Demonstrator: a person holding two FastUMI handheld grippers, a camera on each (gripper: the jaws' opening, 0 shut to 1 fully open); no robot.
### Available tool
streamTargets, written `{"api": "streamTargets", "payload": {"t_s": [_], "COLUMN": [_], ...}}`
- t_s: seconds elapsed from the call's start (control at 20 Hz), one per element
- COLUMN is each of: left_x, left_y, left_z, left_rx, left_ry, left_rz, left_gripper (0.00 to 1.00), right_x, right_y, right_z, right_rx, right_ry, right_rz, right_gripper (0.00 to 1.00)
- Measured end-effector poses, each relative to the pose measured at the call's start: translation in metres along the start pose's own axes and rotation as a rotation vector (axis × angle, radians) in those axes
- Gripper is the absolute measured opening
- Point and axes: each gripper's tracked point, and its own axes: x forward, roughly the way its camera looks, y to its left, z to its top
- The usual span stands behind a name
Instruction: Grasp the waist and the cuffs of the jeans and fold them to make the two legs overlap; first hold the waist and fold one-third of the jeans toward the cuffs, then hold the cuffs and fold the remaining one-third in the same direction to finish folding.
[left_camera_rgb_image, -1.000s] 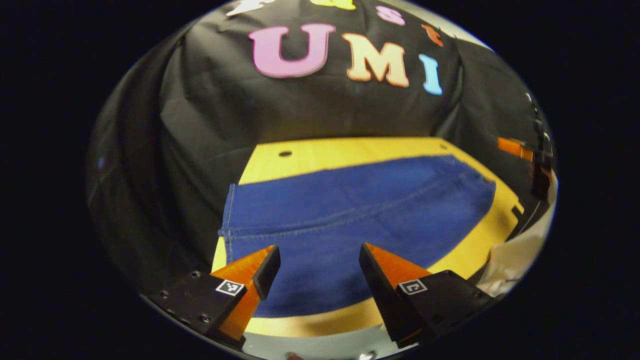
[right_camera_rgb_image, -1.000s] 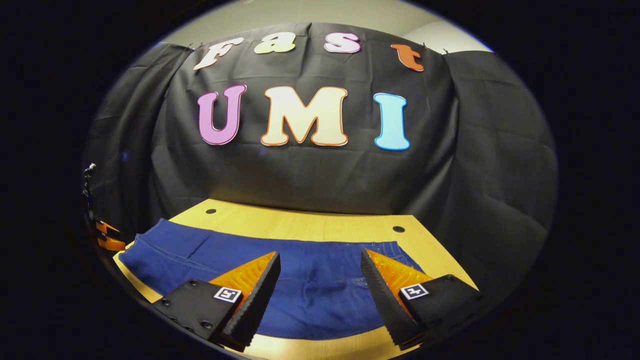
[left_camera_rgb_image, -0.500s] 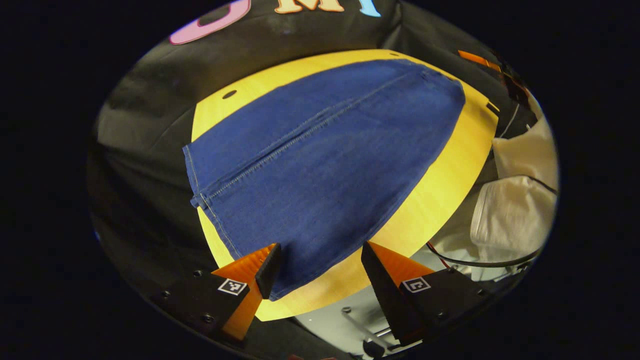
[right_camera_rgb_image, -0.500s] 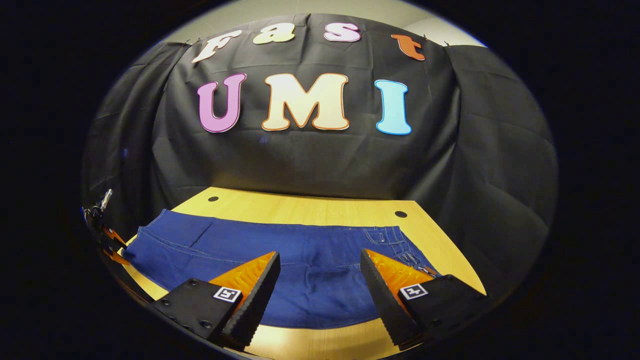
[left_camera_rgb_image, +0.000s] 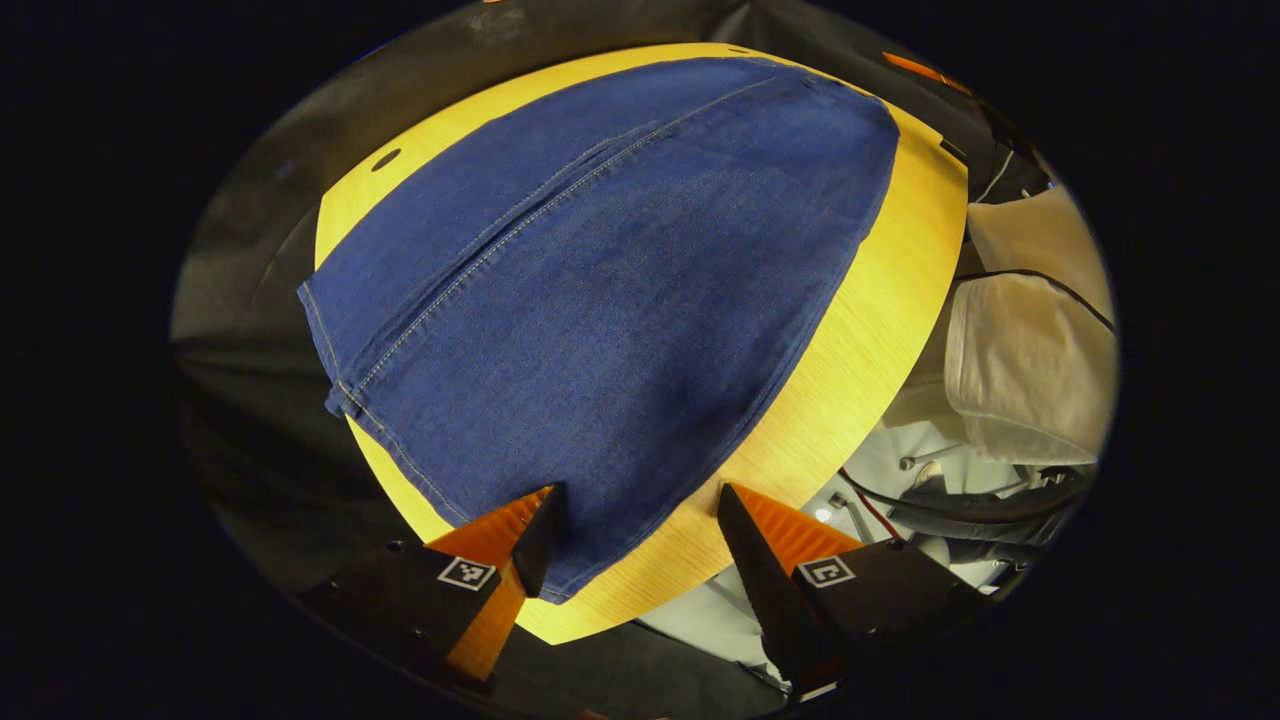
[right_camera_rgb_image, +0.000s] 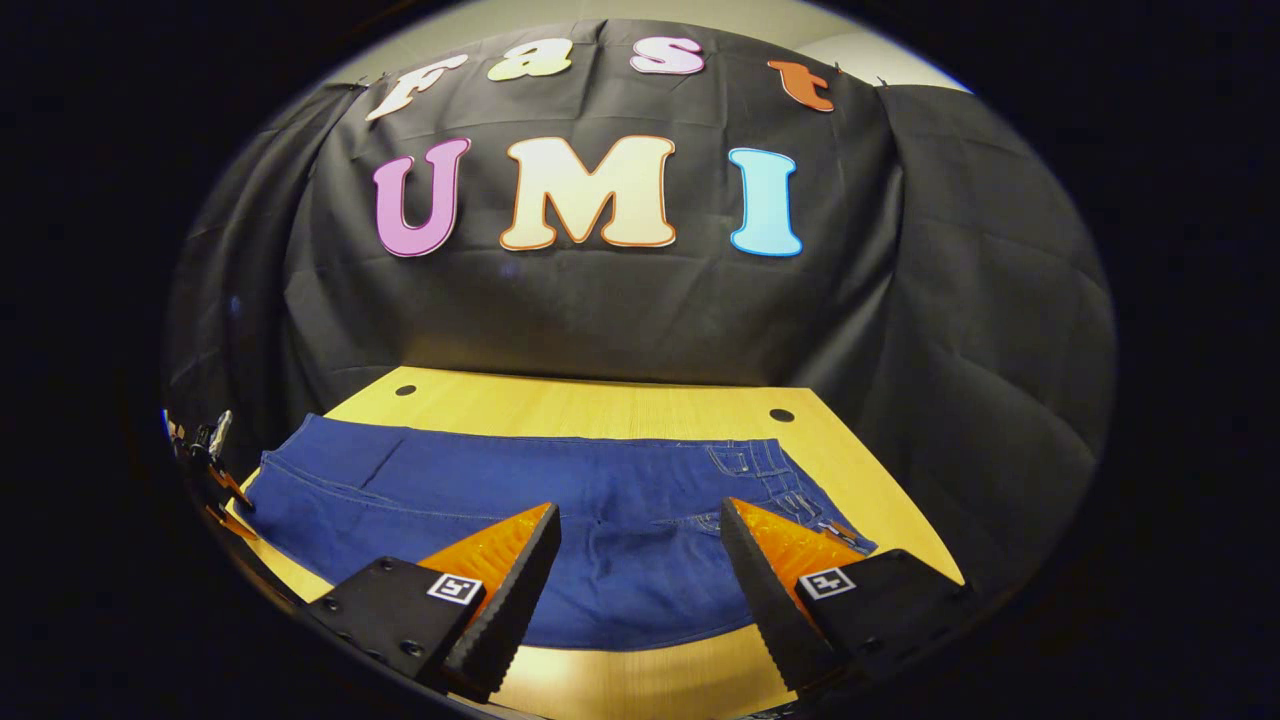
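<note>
the dark blue denim jeans lie flat on the yellow wooden table, spread across most of its top.

in the left gripper view, the left gripper hangs over the near corner of the jeans, at the cuff end. its two fingers are wide apart and hold nothing. one finger sits just over the edge of the cloth, and the other is over bare table. this view looks down the long leg, with a stitched seam running along it. beside the table it shows a person's white sleeve and some dark cables.

the right gripper view sees the other end of the jeans, where the waist with its belt loops lies. the right gripper floats above the near edge of the cloth. its fingers are wide apart too, with nothing between them. this view also shows two small round holes in the table top, the black cloth wall behind, and the other gripper's tips far off at the left edge.
</note>
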Motion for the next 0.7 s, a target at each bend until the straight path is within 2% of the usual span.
{"api": "streamTargets", "payload": {"t_s": [0.15,0.35,0.45,0.55,0.65,0.7], "left_x": [0.001,0.005,0.005,0.003,0.005,0.005], "left_y": [-0.002,-0.003,-0.001,0.005,0.003,0.002], "left_z": [0.0,0.004,0.004,0.005,0.006,0.008], "left_rx": [0.002,-0.007,-0.021,-0.03,-0.012,-0.006], "left_ry": [0.048,0.072,0.07,0.067,0.058,0.054], "left_rz": [-0.034,-0.035,-0.025,-0.019,-0.014,-0.011], "left_gripper": [0.93,0.95,0.92,0.82,0.57,0.41], "right_x": [0.004,0.007,0.007,0.007,0.007,0.008], "right_y": [0.003,0.015,0.02,0.023,0.024,0.025], "right_z": [-0.007,-0.005,-0.007,-0.009,-0.012,-0.016], "right_rx": [-0.007,0.004,0.006,0.008,0.009,0.008], "right_ry": [0.025,0.019,0.025,0.028,0.033,0.043], "right_rz": [0.006,0.025,0.032,0.035,0.044,0.055], "right_gripper": [0.99,0.99,0.99,0.99,0.99,0.99]}}
